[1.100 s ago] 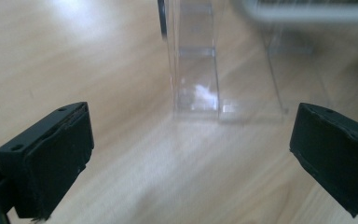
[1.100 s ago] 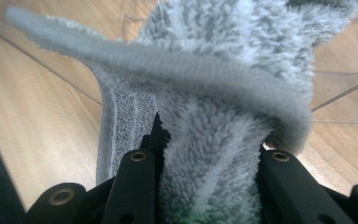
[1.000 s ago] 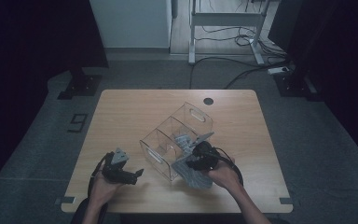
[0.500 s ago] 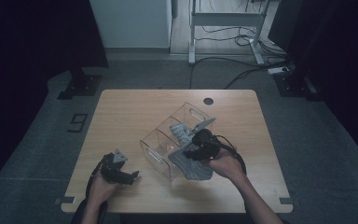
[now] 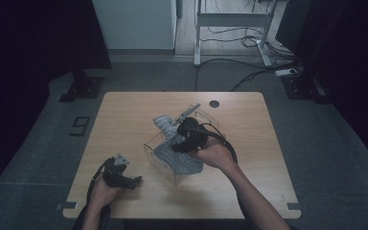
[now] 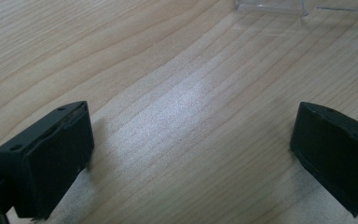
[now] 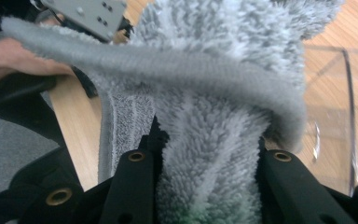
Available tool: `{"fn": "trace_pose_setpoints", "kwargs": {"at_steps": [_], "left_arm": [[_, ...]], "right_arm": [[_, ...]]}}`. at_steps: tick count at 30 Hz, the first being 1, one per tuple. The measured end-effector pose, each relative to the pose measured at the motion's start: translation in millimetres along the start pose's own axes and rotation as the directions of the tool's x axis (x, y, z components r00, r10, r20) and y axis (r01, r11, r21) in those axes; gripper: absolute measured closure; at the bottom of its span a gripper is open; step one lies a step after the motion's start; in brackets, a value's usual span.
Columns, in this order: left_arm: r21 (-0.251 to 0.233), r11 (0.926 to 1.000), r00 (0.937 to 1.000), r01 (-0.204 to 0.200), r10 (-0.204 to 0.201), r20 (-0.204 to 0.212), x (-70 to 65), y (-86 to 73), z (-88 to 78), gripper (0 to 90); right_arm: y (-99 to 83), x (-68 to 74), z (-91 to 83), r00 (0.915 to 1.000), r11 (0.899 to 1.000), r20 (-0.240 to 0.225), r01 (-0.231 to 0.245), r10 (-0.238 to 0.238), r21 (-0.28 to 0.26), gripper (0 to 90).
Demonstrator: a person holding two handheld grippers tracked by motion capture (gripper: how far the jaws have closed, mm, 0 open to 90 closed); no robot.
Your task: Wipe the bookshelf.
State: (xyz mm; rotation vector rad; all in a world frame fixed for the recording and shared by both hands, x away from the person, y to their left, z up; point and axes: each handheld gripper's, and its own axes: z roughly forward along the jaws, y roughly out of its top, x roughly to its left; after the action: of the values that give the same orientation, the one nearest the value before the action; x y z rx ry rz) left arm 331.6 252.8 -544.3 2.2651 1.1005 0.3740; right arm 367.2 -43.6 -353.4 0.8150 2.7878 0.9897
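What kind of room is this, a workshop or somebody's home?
Most likely a lab or test room, not a home: a lone wooden table stands on grey carpet, loose cables trail across the floor behind it, and dark curtains hang on both sides.

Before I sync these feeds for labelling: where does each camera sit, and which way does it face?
High view: above the person's table edge, looking forward and down on the table; both forearms show.
Left gripper view: on the left gripper, looking down at bare wood; its jaws stand apart.
Right gripper view: on the right gripper, looking along its jaws clamped on the grey cloth.
Shared: all show the clear box.
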Motion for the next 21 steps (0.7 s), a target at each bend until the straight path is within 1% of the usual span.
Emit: {"fn": "trace_pose_setpoints", "kwargs": {"at_steps": [1,2,3,4,7,10,13,14,16,19,21], "left_arm": [[-0.002,1.0000,1.0000,-0.002,0.002,0.001,0.3,-0.4,-0.1,0.0],[-0.001,1.0000,0.9999,-0.007,0.007,0.011,1.2,-0.6,-0.5,0.0],[-0.007,0.9999,0.9999,-0.011,0.011,0.013,2.0,-1.4,-0.5,0.0],[-0.007,0.9999,0.9999,-0.011,0.011,0.013,2.0,-1.4,-0.5,0.0],[-0.008,0.9999,0.9998,-0.015,0.015,0.014,4.4,-2.6,-1.3,0.0],[-0.011,0.9998,0.9998,-0.013,0.013,0.015,6.0,-3.6,-1.8,0.0],[-0.011,0.9998,0.9997,-0.015,0.015,0.019,6.8,-3.9,-2.2,0.0],[-0.010,0.9998,0.9997,-0.015,0.015,0.019,6.8,-3.9,-2.2,0.0],[-0.010,0.9998,0.9997,-0.015,0.015,0.020,6.8,-3.8,-2.1,0.0],[-0.010,0.9999,0.9997,-0.014,0.014,0.021,6.7,-3.9,-2.1,0.0],[-0.012,0.9998,0.9997,-0.015,0.015,0.021,6.7,-4.0,-2.0,0.0]], "right_arm": [[8.0,1.7,2.4,1.0000,1.000,-0.006,0.005,-0.005,0.001,66.0],[8.0,1.7,2.4,1.0000,1.000,-0.006,0.005,-0.005,0.001,66.0],[16.7,3.8,6.3,0.9999,1.000,-0.011,0.010,-0.010,0.003,65.9],[16.7,3.8,6.3,0.9999,1.000,-0.011,0.010,-0.010,0.003,65.9],[28.3,7.0,13.8,0.9996,1.000,-0.026,0.014,-0.014,0.005,65.9],[39.5,11.4,26.3,0.9995,0.999,-0.014,0.028,-0.027,0.018,66.0],[45.3,12.8,37.1,0.9996,1.000,-0.017,0.021,-0.020,0.021,66.0],[47.9,13.9,42.8,0.9997,0.999,-0.008,0.024,-0.024,0.025,66.0],[51.5,15.2,52.1,0.9997,0.999,-0.012,0.021,-0.021,0.029,66.0],[55.2,17.8,64.2,0.9996,0.999,-0.007,0.027,-0.027,0.035,65.5],[57.4,19.4,73.5,0.9993,0.998,-0.002,0.038,-0.038,0.049,65.0]]}}
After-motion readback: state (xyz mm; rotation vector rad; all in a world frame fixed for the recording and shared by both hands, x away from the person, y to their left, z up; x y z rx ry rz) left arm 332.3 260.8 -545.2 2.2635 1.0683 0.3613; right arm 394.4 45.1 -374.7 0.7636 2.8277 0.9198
